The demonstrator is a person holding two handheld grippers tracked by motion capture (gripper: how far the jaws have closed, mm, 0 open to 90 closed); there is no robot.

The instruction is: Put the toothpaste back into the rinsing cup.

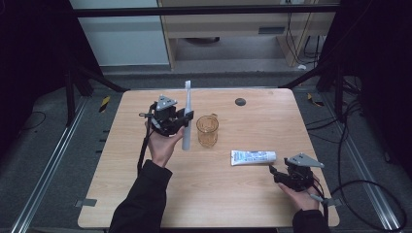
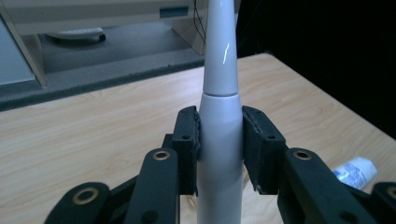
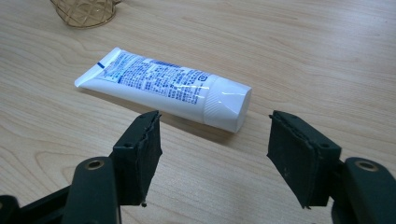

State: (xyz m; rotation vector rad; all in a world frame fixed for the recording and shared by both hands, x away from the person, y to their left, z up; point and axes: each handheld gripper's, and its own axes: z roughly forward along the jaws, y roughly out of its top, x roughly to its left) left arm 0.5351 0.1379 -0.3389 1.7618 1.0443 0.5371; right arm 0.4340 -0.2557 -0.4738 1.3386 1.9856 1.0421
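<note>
A white electric toothbrush [image 1: 186, 116] stands upright in my left gripper [image 1: 183, 121], just left of an amber glass cup [image 1: 207, 131] at the table's middle. In the left gripper view both pads [image 2: 188, 149] press on the toothbrush handle [image 2: 219, 140]. A white toothpaste tube [image 1: 252, 157] with blue print lies flat on the table, cap toward my right gripper [image 1: 273, 171]. In the right gripper view the tube [image 3: 163, 86] lies just beyond the open fingertips [image 3: 212, 156], and nothing sits between them.
A small dark round disc [image 1: 240, 101] lies near the table's far edge. The wooden table [image 1: 145, 194] is bordered by dark floor with cables at the right. The cup's base [image 3: 86, 11] peeks in at the top left of the right gripper view.
</note>
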